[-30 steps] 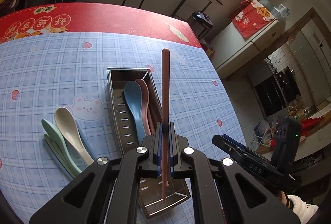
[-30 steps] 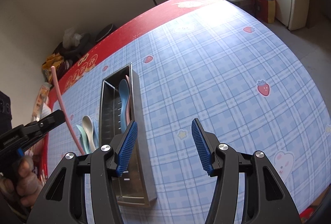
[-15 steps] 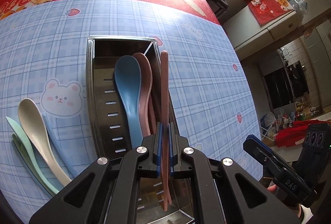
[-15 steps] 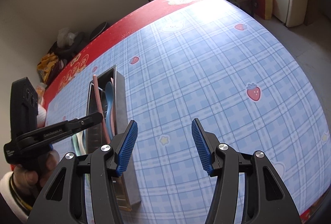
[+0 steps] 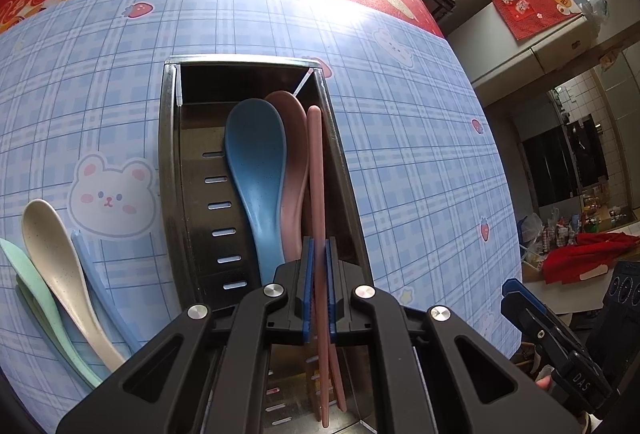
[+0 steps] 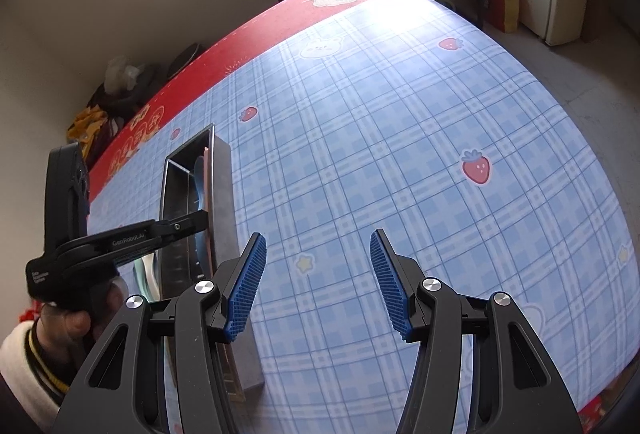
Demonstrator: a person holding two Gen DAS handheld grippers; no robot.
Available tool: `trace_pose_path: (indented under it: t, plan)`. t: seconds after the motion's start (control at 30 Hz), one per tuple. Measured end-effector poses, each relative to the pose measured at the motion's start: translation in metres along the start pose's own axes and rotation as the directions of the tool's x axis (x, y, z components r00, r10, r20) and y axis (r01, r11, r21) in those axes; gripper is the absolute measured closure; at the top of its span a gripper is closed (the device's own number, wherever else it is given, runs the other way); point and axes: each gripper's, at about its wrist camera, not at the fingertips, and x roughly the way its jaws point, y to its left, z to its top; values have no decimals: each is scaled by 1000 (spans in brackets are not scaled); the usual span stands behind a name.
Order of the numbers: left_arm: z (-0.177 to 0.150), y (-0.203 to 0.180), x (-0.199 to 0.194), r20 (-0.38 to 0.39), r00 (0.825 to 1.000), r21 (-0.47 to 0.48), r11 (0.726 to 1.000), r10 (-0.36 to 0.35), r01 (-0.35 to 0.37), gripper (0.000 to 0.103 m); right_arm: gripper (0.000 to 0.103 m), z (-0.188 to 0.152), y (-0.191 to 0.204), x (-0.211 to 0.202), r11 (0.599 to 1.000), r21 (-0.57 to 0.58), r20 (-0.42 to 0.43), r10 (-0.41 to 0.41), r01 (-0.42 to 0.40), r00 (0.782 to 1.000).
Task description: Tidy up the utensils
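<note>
The long pink plastic chopstick (image 5: 316, 169) now lies low inside the narrow stainless-steel utensil tray (image 5: 170, 169), along its right wall beside the blue spoon (image 5: 256, 161) and pink spoon (image 5: 294, 153). A second ago it hung above the tray; it has since come down, so release looks next. The left gripper (image 5: 318, 290) pinches it. The right gripper (image 6: 316, 286) hovers spread and empty. Cream (image 5: 52, 254), green (image 5: 24, 266) and pale-blue utensils (image 5: 94, 274) wait on the checked tablecloth (image 5: 400, 153).

Spoons (image 5: 272, 169) crowd the metal tray's (image 5: 170, 169) right half; its left half and the desk (image 6: 400, 153) rightward lie open.
</note>
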Motion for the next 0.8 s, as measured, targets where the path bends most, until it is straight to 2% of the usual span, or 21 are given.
trace_pose_path:
  t: [0.23,0.37,0.5,0.63,0.8]
  plan:
    - [-5,0,-31,58,998,54,998,6,-9,97,50,-3,6,-6,1000,-4,9,9,-9,1000]
    - [-18,1,-61,117,992,103,994,36,-48,97,50,-4,16,-10,1000,-16,19,14,-14,1000]
    - [-40,12,-95,192,978,132,985,83,-109,96,50,-8,31,-14,999,-47,35,14,-12,999]
    - [-66,35,-126,243,961,100,982,132,-160,96,50,-15,48,-17,997,-79,46,20,-16,999]
    - [-97,76,-151,248,952,-6,983,178,-183,96,50,-28,75,-15,990,-144,53,17,-9,998]
